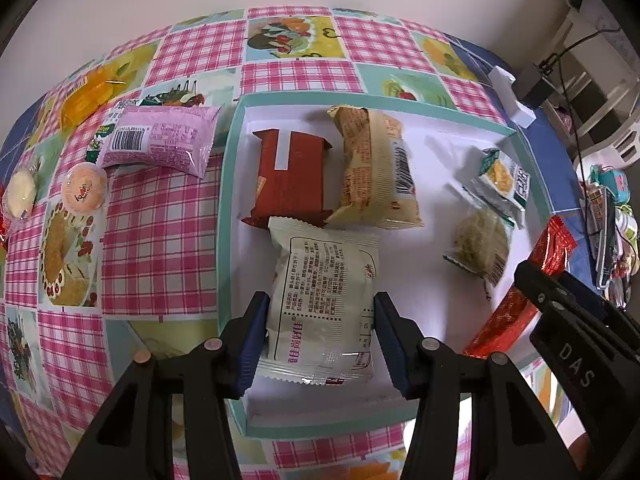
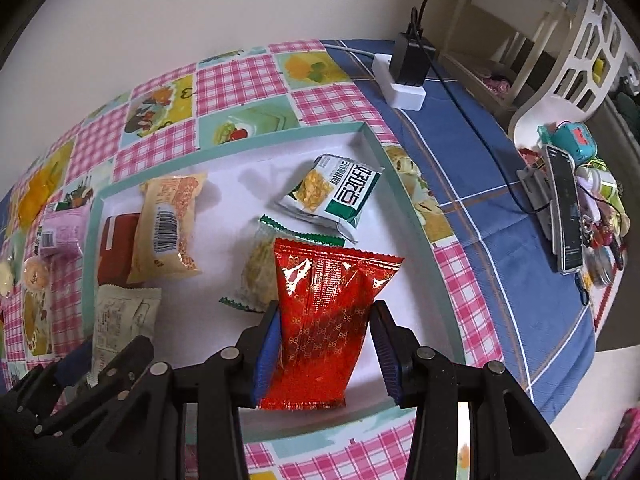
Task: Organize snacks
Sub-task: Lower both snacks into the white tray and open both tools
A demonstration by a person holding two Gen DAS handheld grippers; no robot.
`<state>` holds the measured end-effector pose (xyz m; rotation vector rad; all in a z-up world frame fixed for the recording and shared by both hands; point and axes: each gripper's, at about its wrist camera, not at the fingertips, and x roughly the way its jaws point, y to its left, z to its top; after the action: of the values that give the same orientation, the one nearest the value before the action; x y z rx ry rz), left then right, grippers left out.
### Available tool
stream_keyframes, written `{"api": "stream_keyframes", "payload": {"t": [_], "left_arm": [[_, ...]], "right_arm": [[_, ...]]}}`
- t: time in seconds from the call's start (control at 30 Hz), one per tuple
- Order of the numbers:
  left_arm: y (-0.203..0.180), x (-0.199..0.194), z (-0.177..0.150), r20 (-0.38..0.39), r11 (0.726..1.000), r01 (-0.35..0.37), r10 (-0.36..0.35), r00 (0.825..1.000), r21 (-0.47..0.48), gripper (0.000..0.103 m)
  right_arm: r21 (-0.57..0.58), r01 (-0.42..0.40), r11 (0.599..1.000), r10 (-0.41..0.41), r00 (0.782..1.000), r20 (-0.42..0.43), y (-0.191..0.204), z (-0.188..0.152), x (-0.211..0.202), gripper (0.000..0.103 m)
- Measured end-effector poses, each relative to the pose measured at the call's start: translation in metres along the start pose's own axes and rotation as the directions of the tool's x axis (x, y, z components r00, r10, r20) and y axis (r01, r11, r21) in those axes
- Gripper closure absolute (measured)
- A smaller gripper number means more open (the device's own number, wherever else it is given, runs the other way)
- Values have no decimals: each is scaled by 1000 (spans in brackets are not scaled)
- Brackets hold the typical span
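A teal-rimmed white tray (image 1: 230,148) (image 2: 416,216) lies on the checked tablecloth. My left gripper (image 1: 320,336) is shut on a white snack packet (image 1: 324,300) just above the tray's near left part. My right gripper (image 2: 326,344) is shut on a shiny red packet (image 2: 324,316), also seen in the left wrist view (image 1: 516,312), over the tray's near right part. In the tray lie a dark red packet (image 1: 290,172), a beige packet (image 1: 376,172), a green-white packet (image 2: 332,196) and a pale green-edged packet (image 2: 260,272).
Left of the tray on the cloth lie a pink packet (image 1: 160,140), an orange packet (image 1: 86,94), a round peach snack (image 1: 84,192) and a round white snack (image 1: 20,196). A power strip with a black plug (image 2: 404,76) and a clutter of small items (image 2: 576,208) are at the right.
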<state>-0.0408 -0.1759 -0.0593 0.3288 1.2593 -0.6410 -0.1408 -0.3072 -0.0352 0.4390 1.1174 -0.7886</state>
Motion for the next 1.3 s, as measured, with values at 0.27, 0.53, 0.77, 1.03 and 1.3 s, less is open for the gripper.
{"api": "stream_keyframes", "payload": {"t": [0.27,0.53,0.77,1.03,1.3], "left_arm": [[1,11,0,-23,1000,-19,19,1000,-8,46],[0,-11,6,29,1000,-15,15,999,-4,33],[17,-28,11,55,998,-24,28,998,-61,33],[45,-29,13,54,983,-85,95,994,-162,33],[71,-28,12,60,960,-147,165,984,-241,9]], "right_arm": [[28,-14,1000,15,1000,-16,-2,4,9,55],[54,-40,998,40,999,-2,-6,5,2,54],[67,-50,997,49,999,7,-8,6,-2,48],[64,-67,996,68,998,-4,-5,5,0,41],[50,-89,995,90,996,-19,0,6,3,28]]}}
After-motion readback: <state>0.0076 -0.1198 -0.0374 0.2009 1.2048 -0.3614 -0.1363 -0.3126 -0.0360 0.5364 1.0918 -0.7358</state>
